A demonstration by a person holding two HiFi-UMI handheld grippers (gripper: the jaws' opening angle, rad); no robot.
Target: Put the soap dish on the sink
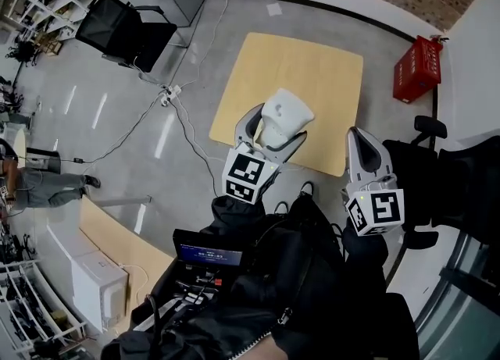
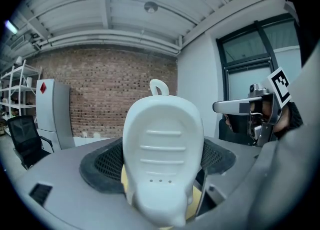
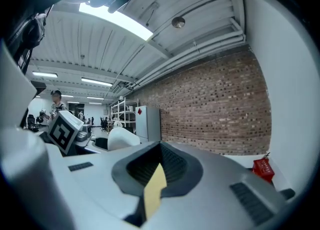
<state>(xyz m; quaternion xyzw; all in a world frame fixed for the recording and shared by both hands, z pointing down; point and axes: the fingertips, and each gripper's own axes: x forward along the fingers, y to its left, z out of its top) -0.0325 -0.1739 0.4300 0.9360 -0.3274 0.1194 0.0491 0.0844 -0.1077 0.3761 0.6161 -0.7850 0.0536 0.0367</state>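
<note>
A white ribbed soap dish (image 1: 286, 111) with a small loop at its far end is held in the air over the near edge of a yellow wooden table (image 1: 312, 69). My left gripper (image 1: 275, 133) is shut on it, one jaw on each side. In the left gripper view the soap dish (image 2: 162, 154) fills the centre, tilted up toward the ceiling. My right gripper (image 1: 358, 138) hangs to the right, shut with nothing in it. Its jaws (image 3: 159, 166) show only a thin slit between them. No sink shows in these views.
A red crate (image 1: 418, 69) stands by the far wall. Black chairs sit at the back left (image 1: 125, 26) and at the right (image 1: 449, 179). Cables and a power strip (image 1: 168, 97) cross the floor. A person (image 1: 39, 183) stands at the left.
</note>
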